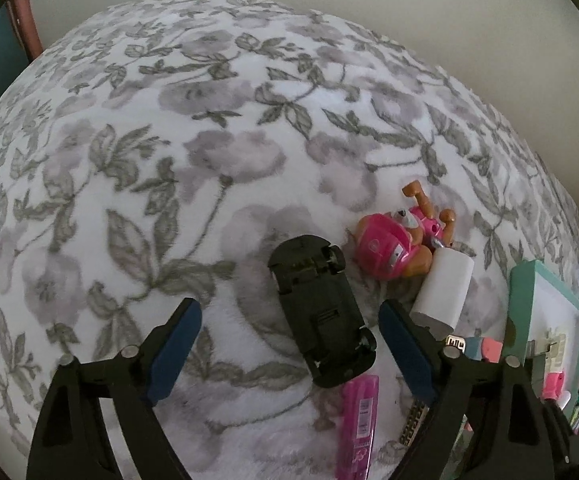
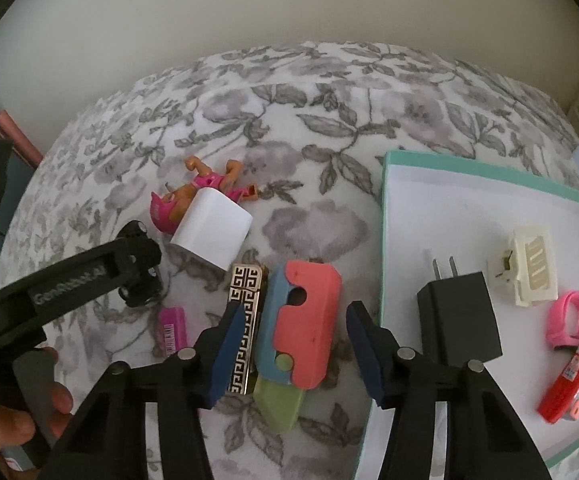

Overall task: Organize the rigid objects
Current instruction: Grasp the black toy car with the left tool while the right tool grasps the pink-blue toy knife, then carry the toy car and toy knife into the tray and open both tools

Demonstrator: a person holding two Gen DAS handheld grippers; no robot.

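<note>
Right gripper is spread wide, holding nothing, with its blue pads on either side of the pink-blue-green toy, so that reads as the next pick. The toy is chunky plastic with flat slabs and a rounded green tip. It lies on the blanket touching the gold-patterned bar on its left, and that bar is hard, glossy and rectangular.

Left gripper is also wide apart and empty. It straddles the black toy car, which lies belly-up (wheels and chassis showing). The car is matte moulded plastic, and the jaws are probably lined up along its narrow width. The pink pack sits just nearer, touching the car's near end.

Right of both is the teal tray, with a white floor and a low cardboard-like rim, which looks like the sorting target. It already holds the black plug, cream clip, pink ring and red tube, so part of the sorting is done.

Farther out, the white charger, a smooth block with rounded edges, leans against the pink doll, and both are unsorted. The blanket is fuzzy floral fleece and soft, so items sink slightly and could tip on grasp.
</note>
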